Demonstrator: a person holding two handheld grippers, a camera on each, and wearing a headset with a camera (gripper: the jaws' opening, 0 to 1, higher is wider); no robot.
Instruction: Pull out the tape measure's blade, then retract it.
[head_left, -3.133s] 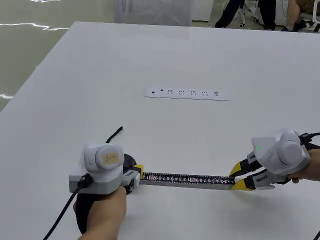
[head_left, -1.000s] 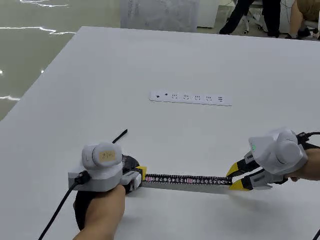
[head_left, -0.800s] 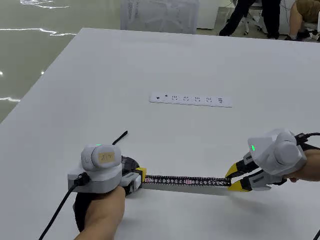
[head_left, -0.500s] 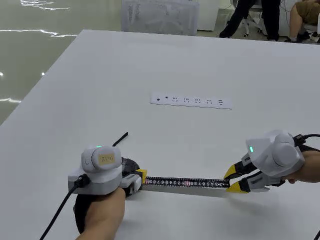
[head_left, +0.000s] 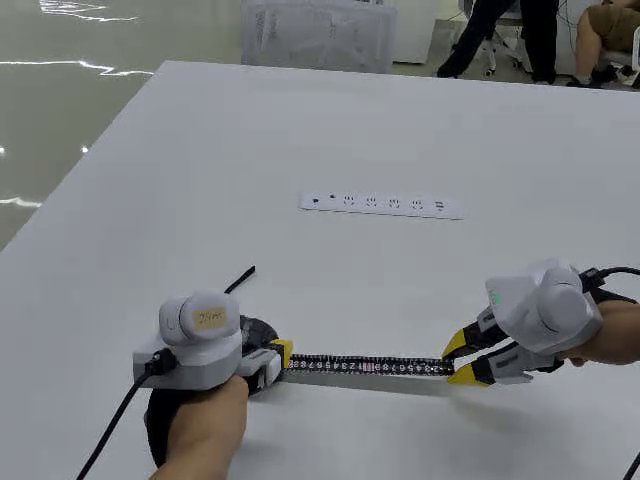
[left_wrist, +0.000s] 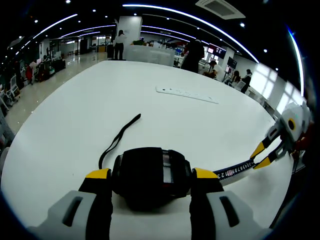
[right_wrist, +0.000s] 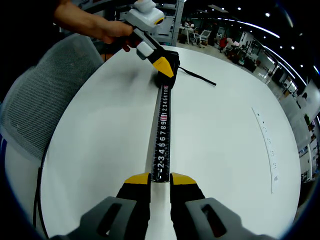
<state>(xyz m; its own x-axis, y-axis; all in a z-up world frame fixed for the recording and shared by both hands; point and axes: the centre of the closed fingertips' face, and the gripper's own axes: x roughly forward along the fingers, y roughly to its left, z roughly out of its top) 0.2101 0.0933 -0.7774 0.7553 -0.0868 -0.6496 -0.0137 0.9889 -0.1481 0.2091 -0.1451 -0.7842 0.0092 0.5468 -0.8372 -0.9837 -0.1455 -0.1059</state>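
Just one tape measure (left_wrist: 150, 172), left tool (head_left: 272, 355), right tool (head_left: 458, 360).

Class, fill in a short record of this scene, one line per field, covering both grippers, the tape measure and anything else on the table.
left gripper: shut on the tape measure case
right gripper: shut on the blade's free end
blade: pulled out, straight between the grippers, numbers up
strap: black, loose beside the case
power strip: white, farther along the table
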